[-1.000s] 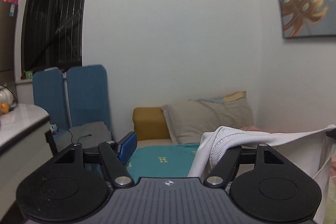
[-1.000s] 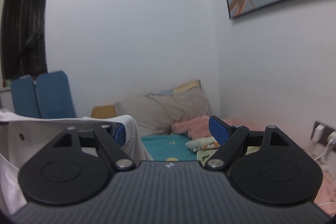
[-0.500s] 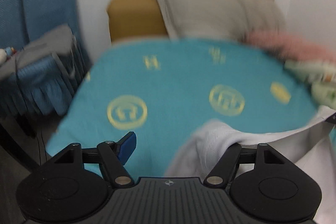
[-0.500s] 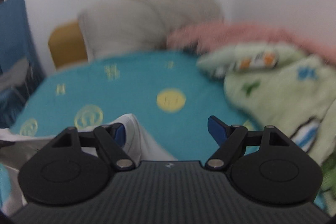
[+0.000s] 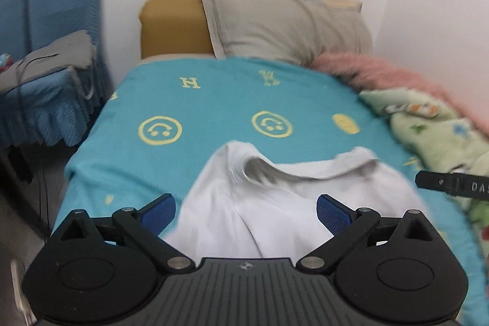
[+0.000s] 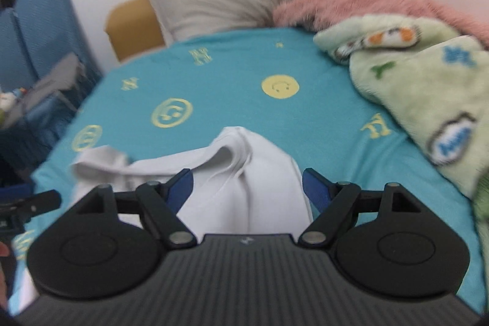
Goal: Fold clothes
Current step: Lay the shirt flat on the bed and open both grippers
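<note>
White shirt (image 5: 275,203) is lying crumpled on the teal bedsheet (image 5: 214,100), near the foot end of the bed, collar side bunched up. Left hand-held gripper (image 5: 246,211) is spread wide with nothing pinched, blue pads either side of the fabric. Right hand-held gripper (image 6: 247,187) is the same, wide apart and not gripping, hovering over the shirt's other end. Beige pillow (image 5: 284,23), pink fuzzy blanket (image 6: 366,5) and green fleece blanket (image 6: 412,75) sit further back

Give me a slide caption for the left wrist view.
Open left gripper above a rumpled white garment lying on the teal bedsheet.
</note>
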The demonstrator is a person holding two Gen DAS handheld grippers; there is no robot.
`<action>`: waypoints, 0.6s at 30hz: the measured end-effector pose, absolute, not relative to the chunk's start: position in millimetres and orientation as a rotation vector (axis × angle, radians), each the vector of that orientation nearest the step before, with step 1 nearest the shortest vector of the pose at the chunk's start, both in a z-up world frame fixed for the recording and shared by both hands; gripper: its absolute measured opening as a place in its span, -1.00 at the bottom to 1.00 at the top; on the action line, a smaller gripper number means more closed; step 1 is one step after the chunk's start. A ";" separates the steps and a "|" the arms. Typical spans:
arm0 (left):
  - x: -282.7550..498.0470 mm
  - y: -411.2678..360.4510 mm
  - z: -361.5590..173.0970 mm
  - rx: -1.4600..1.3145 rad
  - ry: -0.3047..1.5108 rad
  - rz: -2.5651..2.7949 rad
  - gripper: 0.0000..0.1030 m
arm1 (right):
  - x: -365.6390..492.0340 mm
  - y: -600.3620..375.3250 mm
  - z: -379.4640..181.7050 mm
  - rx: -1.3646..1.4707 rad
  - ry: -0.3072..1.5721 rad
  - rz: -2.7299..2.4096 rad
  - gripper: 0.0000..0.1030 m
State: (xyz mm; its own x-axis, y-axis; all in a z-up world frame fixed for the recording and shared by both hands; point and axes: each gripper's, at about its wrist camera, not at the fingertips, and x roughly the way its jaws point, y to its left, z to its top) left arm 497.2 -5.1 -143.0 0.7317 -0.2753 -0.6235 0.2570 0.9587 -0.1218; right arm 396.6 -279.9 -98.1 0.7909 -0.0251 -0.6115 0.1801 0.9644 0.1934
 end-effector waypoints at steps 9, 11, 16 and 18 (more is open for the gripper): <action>272.6 40.0 -74.6 -0.059 0.579 -0.278 0.93 | 189.3 -235.1 -24.5 0.176 0.478 -0.094 0.55; 225.8 48.1 -62.9 -0.079 0.558 -0.271 0.93 | 147.0 -225.9 -11.5 0.178 0.442 -0.088 0.55; 148.3 75.2 -43.4 -0.128 0.545 -0.255 0.93 | 64.0 -211.5 13.3 0.200 0.389 -0.059 0.55; 137.8 88.1 -40.4 -0.173 0.571 -0.252 0.92 | 43.8 -209.9 15.5 0.202 0.367 -0.050 0.56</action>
